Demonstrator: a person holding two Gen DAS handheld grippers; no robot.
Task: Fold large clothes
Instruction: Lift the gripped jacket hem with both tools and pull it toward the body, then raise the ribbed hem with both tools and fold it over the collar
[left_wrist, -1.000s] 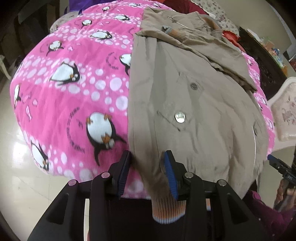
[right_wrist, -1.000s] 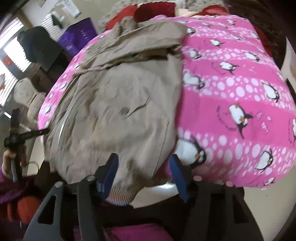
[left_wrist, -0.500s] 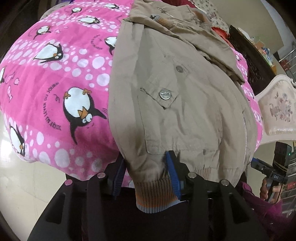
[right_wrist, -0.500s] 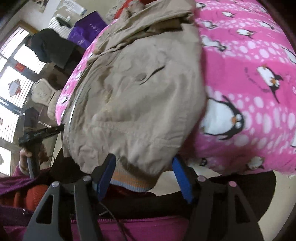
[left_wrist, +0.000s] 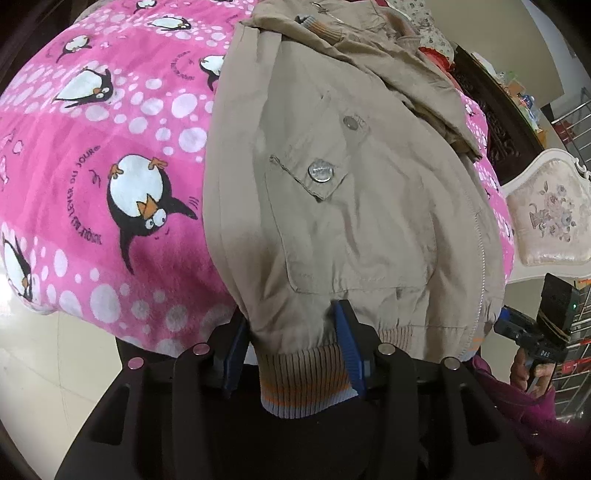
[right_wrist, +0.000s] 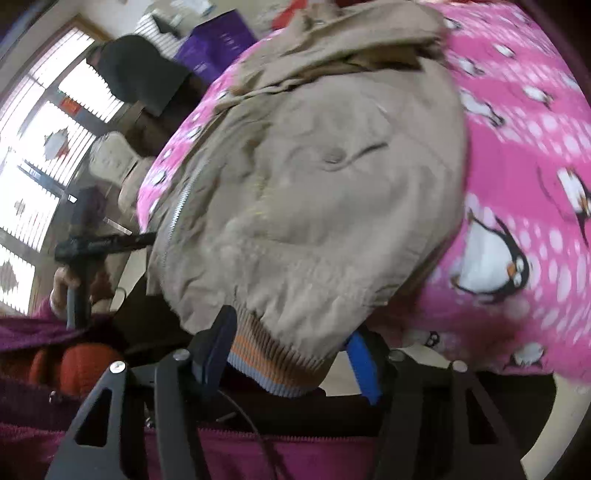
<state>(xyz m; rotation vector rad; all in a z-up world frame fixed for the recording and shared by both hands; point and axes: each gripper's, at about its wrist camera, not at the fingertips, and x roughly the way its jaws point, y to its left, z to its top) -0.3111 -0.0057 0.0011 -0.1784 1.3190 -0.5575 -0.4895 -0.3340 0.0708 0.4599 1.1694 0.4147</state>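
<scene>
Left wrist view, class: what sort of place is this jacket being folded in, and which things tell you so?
Most likely a bedroom at home. The tan jacket lies on a pink penguin-print blanket spread over what looks like a bed, a floral upholstered headboard or chair back stands beside it, and the floor is tiled.

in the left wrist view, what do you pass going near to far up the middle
left gripper → ribbed hem → pocket → big snap → small snap → folded sleeve cuff
</scene>
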